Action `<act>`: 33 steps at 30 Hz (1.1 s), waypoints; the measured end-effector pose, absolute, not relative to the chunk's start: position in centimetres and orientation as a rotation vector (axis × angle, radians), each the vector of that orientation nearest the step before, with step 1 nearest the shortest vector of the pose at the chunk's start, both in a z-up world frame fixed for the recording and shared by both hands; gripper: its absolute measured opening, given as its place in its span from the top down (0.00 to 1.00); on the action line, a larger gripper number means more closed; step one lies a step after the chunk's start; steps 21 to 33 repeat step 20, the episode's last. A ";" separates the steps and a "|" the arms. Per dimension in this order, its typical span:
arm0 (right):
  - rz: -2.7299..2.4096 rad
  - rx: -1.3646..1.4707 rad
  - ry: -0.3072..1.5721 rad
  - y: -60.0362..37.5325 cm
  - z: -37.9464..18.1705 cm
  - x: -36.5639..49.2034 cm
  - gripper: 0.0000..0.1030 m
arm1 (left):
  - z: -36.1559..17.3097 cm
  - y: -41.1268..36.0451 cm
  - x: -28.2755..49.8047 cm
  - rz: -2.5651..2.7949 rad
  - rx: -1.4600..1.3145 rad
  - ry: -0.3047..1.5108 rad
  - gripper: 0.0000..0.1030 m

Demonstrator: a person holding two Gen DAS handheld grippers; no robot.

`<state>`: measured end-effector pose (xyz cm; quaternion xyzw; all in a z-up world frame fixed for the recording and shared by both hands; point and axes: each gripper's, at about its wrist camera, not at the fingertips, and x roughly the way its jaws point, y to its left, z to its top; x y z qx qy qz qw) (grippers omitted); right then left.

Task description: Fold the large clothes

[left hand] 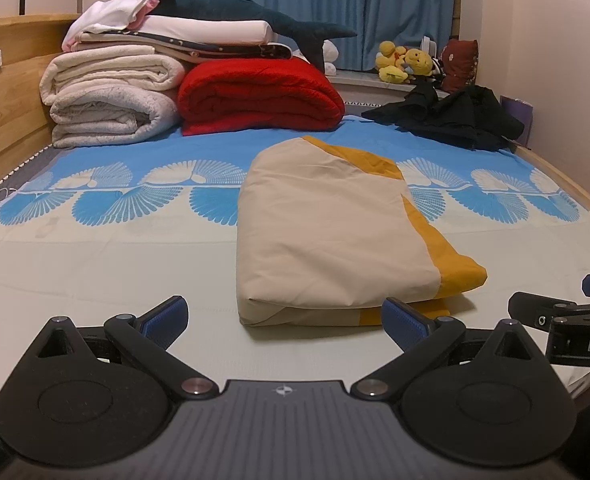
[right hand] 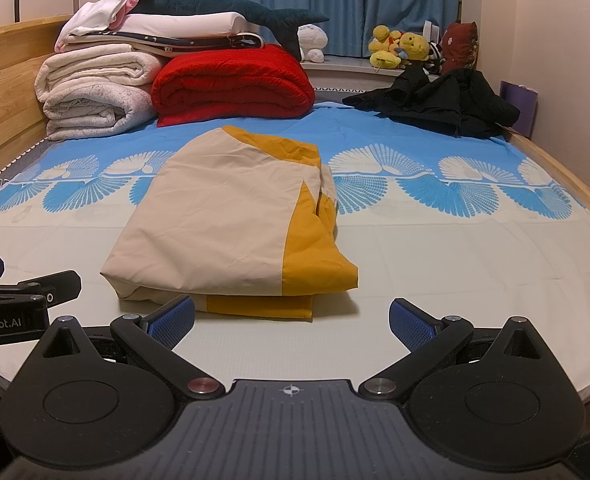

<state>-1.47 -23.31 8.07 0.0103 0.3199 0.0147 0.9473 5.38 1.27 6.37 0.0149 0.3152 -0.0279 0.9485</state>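
A folded beige and mustard-yellow garment [left hand: 327, 232] lies flat on the bed, also in the right wrist view [right hand: 231, 224]. My left gripper [left hand: 283, 320] is open and empty, just short of the garment's near edge. My right gripper [right hand: 291, 322] is open and empty, near the garment's front right corner. The right gripper's side shows at the right edge of the left wrist view [left hand: 567, 320]. The left gripper's side shows at the left edge of the right wrist view [right hand: 19, 296].
The bed sheet [left hand: 115, 264] is pale with blue fan prints. Folded white blankets [left hand: 111, 96], a red blanket [left hand: 259, 92] and a plush shark [left hand: 247, 8] are stacked at the back left. A black clothes pile [left hand: 455, 116] lies back right. A wooden bed frame [left hand: 3, 92] runs along the left.
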 end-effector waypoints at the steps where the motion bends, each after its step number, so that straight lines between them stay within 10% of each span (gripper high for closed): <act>1: 0.030 0.021 0.652 -23.3 8.1 -1.5 0.01 | 6.4 1.3 5.4 -0.057 0.031 0.641 0.00; 33: 0.031 0.020 0.652 -23.4 8.1 -1.5 0.01 | 6.2 1.2 5.3 -0.063 0.039 0.641 0.00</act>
